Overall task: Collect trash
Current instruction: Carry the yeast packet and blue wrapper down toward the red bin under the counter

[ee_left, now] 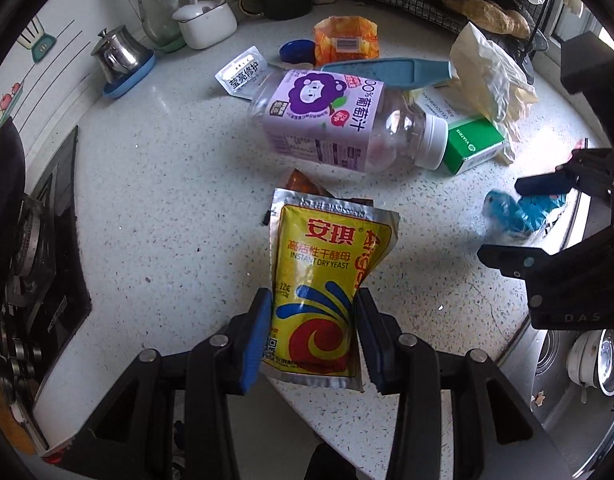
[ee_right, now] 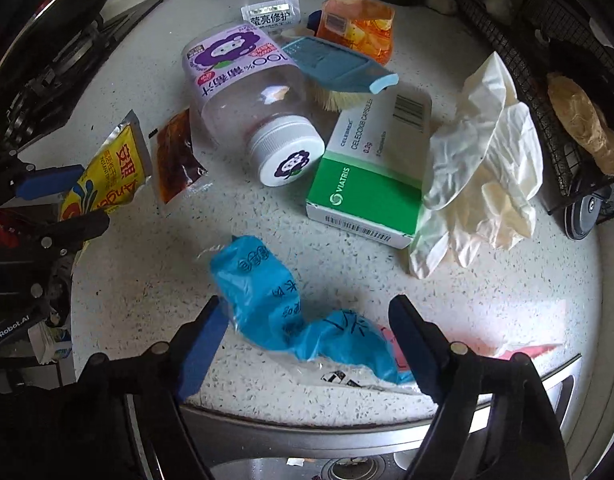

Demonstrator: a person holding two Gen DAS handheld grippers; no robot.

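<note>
right hand-held gripper point(ee_right: 307, 344): jaws apart, straddling blue wrapper point(ee_right: 283, 312) on table point(ee_right: 487, 300) | wrapper's long axis runs across gap | left hand-held gripper point(ee_left: 315, 340): clamped on yeast packet point(ee_left: 327, 280)

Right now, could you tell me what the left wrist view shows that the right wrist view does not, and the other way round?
Only the left wrist view shows the steel pot on its blue saucer and the white sugar bowl whole. Only the right wrist view shows the bottle's printed cap top and the pink scrap. Both show the yeast packet shut in the left tool, the juice bottle, the green box and the blue wrapper.
</note>
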